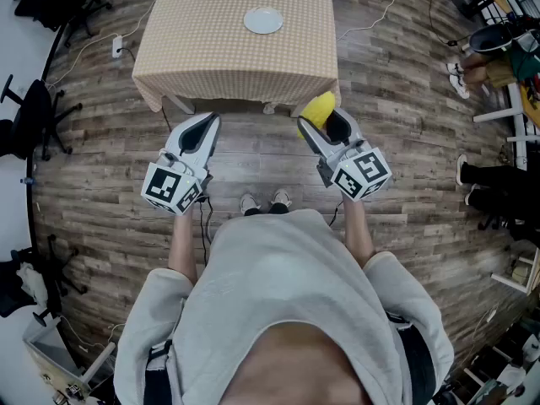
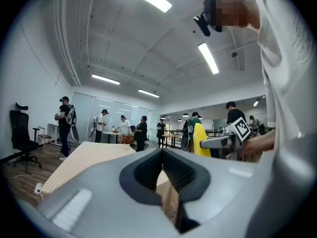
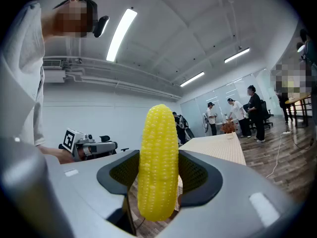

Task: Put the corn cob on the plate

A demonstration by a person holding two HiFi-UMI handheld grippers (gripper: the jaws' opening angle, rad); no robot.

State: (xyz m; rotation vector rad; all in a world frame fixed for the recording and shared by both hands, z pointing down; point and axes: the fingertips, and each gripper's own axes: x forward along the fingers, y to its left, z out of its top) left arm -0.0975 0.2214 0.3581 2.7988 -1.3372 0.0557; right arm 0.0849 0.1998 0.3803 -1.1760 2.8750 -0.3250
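- my left gripper hangs level at the left, short of the table. its fingers are drawn together with nothing between them.
- open floor lies left of the table, with chairs well off at the far left, so that side gives room to swing.
- the plate sits small and alone toward the table's far edge, well apart from both grippers. i judge it a long reach over the cloth, and the near edge could catch my gripper if i come in low.
- my right gripper holds the corn upright by the table's near right corner, fingers spread wide around its lower half.
- much of the cob stands above the pads, so a quick tilt could lever it loose. being round, it may also roll off the plate on release.
- to the right, a cable and furniture crowd the floor, so i'd rather stay over the table.
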